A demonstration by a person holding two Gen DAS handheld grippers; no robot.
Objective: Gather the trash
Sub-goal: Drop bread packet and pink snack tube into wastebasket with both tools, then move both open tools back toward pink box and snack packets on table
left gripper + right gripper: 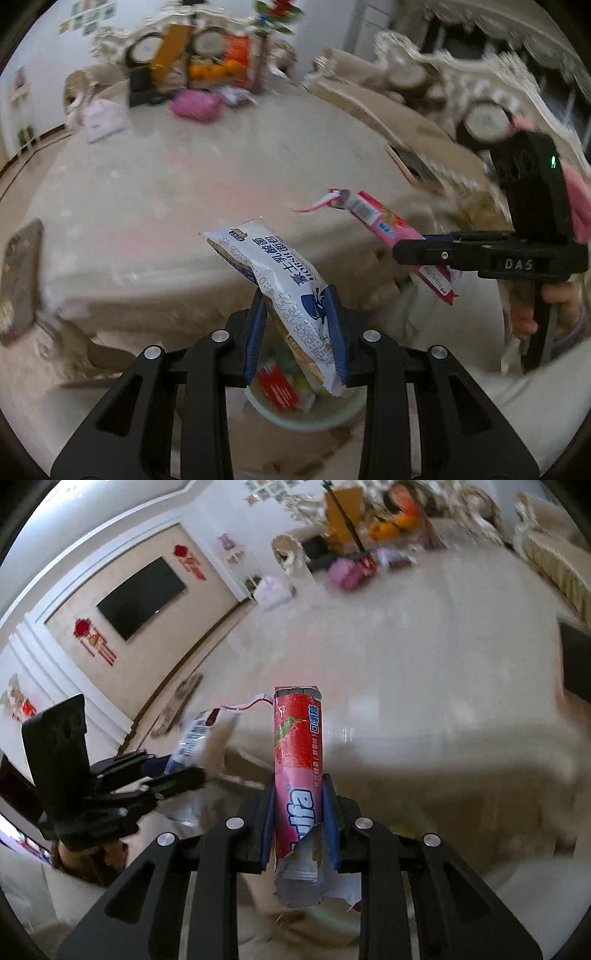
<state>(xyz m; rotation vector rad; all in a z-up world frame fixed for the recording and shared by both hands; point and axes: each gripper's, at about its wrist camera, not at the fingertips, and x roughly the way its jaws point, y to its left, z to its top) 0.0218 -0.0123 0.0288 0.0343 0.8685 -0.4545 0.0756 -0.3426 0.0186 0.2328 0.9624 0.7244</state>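
- Left hand-held gripper (pixel 295 325): clamped on white snack wrapper (pixel 273 266), above pale green bin (pixel 314 417).
- Right hand-held gripper (pixel 298 812): clamped on torn pink candy wrapper (pixel 298 746).
- Table (pixel 184 192): beige, beyond both.

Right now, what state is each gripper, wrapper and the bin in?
left gripper: shut on the white snack bag.
white snack bag: pinched, sticking up tilted, above the bin.
right gripper: shut on the pink candy wrapper.
pink candy wrapper: torn open at both ends, held upright between the pads.
bin: open, already holding trash, on the floor below the left gripper.
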